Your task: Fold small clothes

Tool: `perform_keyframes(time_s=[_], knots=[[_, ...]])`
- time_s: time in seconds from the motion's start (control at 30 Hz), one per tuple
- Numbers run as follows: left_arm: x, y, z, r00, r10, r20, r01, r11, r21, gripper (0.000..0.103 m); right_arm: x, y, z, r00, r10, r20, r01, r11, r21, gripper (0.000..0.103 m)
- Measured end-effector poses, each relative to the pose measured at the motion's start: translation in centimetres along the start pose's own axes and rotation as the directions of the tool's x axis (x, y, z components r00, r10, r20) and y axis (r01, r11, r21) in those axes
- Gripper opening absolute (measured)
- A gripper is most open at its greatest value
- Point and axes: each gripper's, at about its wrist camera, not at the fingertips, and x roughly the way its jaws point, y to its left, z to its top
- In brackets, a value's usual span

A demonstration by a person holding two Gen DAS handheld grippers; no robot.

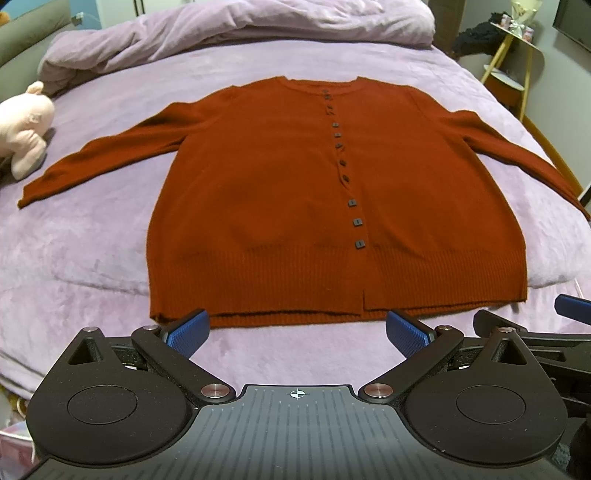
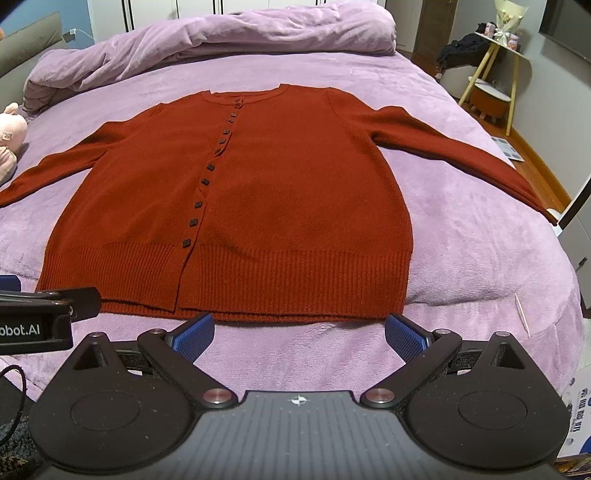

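Observation:
A rust-red buttoned cardigan lies flat and face up on the purple bed cover, both sleeves spread out to the sides, its hem toward me. It also shows in the right wrist view. My left gripper is open and empty, just short of the hem, near its left half. My right gripper is open and empty, just short of the hem's right half. Part of the right gripper shows at the right edge of the left wrist view, and part of the left gripper shows at the left edge of the right wrist view.
A rolled purple duvet lies across the far end of the bed. A pink plush toy sits at the left beside the left sleeve. A wooden side table stands off the bed's far right. A thin stick lies near the right edge.

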Motion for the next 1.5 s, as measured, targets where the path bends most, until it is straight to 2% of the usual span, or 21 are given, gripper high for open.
perform_keyframes(time_s=[1.5], knots=[[0.18,-0.05,-0.06,1.000,-0.010,-0.018,0.009,1.000,-0.016,0.103,-0.35,-0.19,-0.19,1.000,-0.010,0.022,0.010,1.000,0.010,0.099]])
